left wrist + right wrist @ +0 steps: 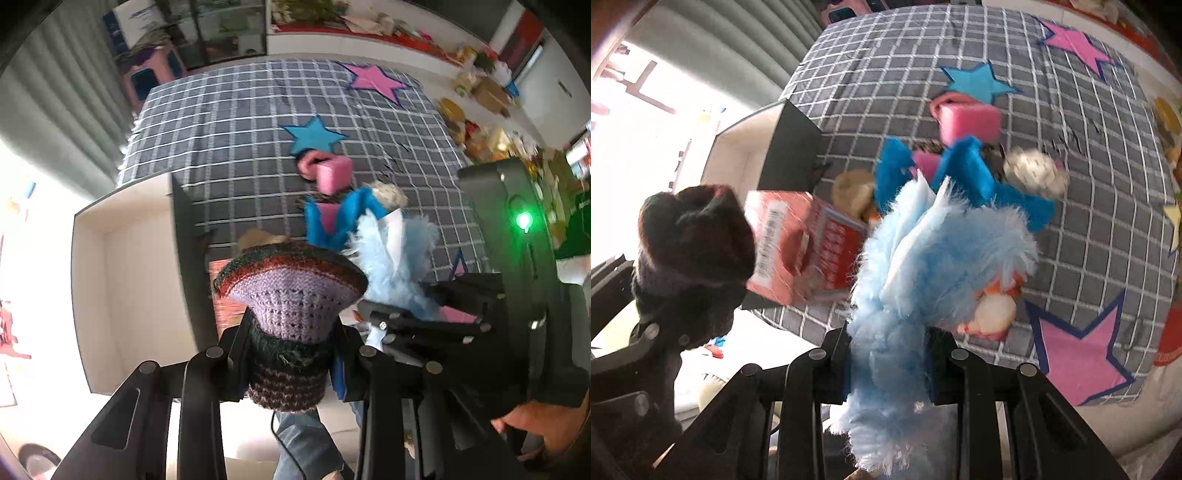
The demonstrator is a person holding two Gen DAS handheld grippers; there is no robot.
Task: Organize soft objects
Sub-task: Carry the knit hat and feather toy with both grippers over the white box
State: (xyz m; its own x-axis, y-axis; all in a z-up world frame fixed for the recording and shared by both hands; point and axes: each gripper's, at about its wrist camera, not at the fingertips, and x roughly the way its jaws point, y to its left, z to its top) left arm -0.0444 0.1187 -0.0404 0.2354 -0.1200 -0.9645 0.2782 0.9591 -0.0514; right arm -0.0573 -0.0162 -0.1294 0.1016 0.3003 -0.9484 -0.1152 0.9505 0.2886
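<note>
Here, both grippers grasp soft items.
Left gripper (291,354) clamps knitted hat (291,295); right gripper (888,354) pinches blue fluffy cloth (923,266), box (746,155) at ten o'clock.

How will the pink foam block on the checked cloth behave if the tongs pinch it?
The pink foam block looks spongy, so it would probably squash and spring back. Likely very light. Its flat faces suggest it will not roll.

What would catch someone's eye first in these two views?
The knitted hat, purple with dark stripes, is pinched in the left gripper. The fluffy light-blue piece is clamped in the right gripper. Beyond them lies a checked cloth with pink and blue stars.
</note>
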